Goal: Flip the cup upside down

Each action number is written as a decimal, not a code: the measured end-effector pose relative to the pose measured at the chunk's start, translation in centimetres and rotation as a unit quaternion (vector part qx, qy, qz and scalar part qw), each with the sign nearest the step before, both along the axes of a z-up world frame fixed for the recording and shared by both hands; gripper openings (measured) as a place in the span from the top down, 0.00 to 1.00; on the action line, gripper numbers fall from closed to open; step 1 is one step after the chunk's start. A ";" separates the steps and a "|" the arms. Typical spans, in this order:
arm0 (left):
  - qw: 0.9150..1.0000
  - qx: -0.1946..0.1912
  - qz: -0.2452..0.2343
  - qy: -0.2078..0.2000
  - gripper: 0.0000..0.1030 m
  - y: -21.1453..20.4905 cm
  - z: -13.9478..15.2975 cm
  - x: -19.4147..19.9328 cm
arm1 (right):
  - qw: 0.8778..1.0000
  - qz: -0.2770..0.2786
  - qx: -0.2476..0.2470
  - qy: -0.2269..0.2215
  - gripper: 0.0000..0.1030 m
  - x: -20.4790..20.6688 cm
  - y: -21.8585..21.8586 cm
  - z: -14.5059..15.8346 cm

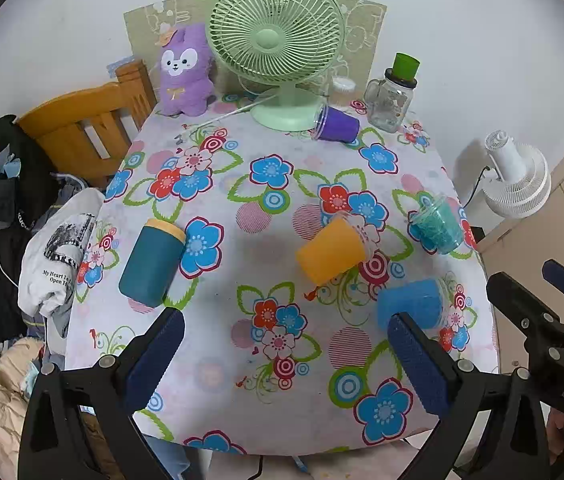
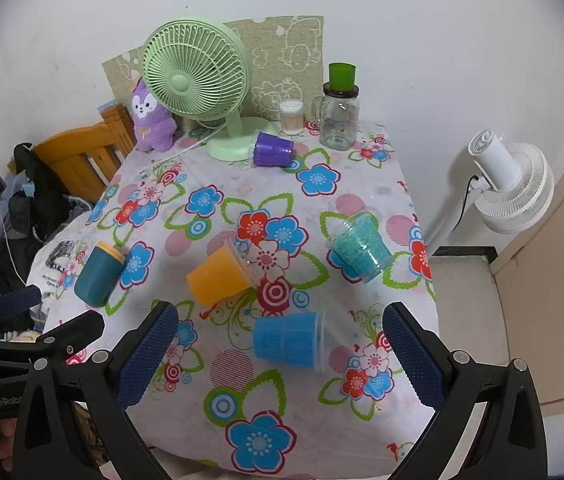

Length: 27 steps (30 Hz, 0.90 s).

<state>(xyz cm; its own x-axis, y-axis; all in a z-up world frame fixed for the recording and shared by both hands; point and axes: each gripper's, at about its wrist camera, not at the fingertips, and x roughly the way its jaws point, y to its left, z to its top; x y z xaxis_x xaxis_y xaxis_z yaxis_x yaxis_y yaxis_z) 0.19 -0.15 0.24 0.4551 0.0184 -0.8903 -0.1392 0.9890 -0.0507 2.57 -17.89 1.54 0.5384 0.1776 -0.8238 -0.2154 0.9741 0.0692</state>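
Over the near edge of the table (image 1: pixel 210 432), the left gripper (image 1: pixel 282 344) hangs with its two blue pads spread wide. It holds nothing and touches nothing. Ahead of its left pad lies a dark teal cup (image 1: pixel 150 266) on its side, close to the table's left edge. Straight ahead, past an open patch of flowered cloth, the orange cup (image 1: pixel 331 250) lies tipped over too. Just behind its right pad sits the blue cup (image 1: pixel 411 306), also on its side, and the pad hides part of it.

Next over, the right gripper (image 2: pixel 282 352) is spread wide as well and holds nothing. The blue cup (image 2: pixel 287 342) lies between its pads from this camera, not touching either one. Ahead and to the right lies a see-through cup (image 2: pixel 359 246) with green bits inside, near the table's right edge. Far ahead, a purple cup (image 2: pixel 272 150) lies by the base of a green fan (image 2: pixel 196 74).

Both grippers' lower parts are cut off at the bottom of the views. Left of the table, a pile of clothes (image 1: pixel 10 216) crowds the side.
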 end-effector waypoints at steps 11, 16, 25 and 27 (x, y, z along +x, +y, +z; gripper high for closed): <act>1.000 0.009 -0.002 0.000 0.00 0.1 -0.1 0.2 | 1.000 0.006 -0.004 -0.002 0.00 0.0 0.1 0.2; 1.000 0.008 -0.003 -0.001 0.00 0.0 -0.3 0.1 | 1.000 0.007 -0.008 0.000 0.00 0.2 0.2 0.1; 1.000 0.007 -0.002 0.001 0.00 0.1 -0.7 0.1 | 1.000 0.011 -0.012 0.005 0.00 0.6 0.3 -0.5; 1.000 0.010 -0.004 0.002 0.00 0.1 -0.7 0.1 | 1.000 0.013 -0.012 0.007 0.00 0.8 0.2 -0.6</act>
<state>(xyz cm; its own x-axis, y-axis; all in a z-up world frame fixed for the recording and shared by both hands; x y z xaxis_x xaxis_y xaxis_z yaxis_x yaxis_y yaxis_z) 0.29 -0.02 -0.51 0.4515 0.0320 -0.8917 -0.1315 0.9908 -0.0310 3.39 -17.72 0.93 0.5225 0.1712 -0.8353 -0.2400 0.9696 0.0486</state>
